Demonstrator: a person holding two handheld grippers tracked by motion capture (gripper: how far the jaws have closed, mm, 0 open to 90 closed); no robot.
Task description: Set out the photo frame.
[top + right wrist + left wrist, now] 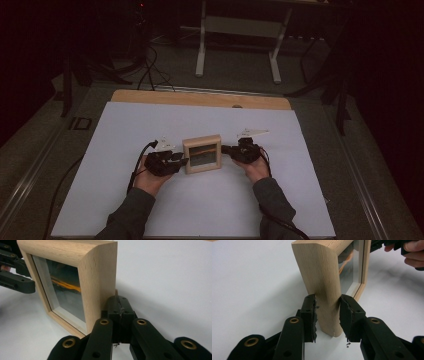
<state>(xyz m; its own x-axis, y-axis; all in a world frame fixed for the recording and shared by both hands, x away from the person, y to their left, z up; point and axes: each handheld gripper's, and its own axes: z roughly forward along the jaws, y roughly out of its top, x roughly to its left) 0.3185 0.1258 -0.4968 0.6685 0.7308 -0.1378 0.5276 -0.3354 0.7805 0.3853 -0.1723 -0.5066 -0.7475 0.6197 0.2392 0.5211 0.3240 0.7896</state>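
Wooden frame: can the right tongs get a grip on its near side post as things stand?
Probably not yet. The right tongs are shut, their jaws pressed together beside the wooden frame, so they would have to open first. Nothing else blocks that side; the left tongs straddle the opposite post.

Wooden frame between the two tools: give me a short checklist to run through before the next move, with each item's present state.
1. Left tool gripping the wooden frame: ok. Its pads press on both faces of the frame's side edge.
2. Right tool gripping the frame: not ok. Its jaws are shut on themselves, beside the frame's outer edge.
3. Right tool touching the frame: cannot tell. It sits right at the edge, behind it.
4. Frame standing upright on the white sheet: ok.
5. Glass pane intact: ok, no crack visible.
6. Room on the sheet around the frame: ok, nothing else lies near it.
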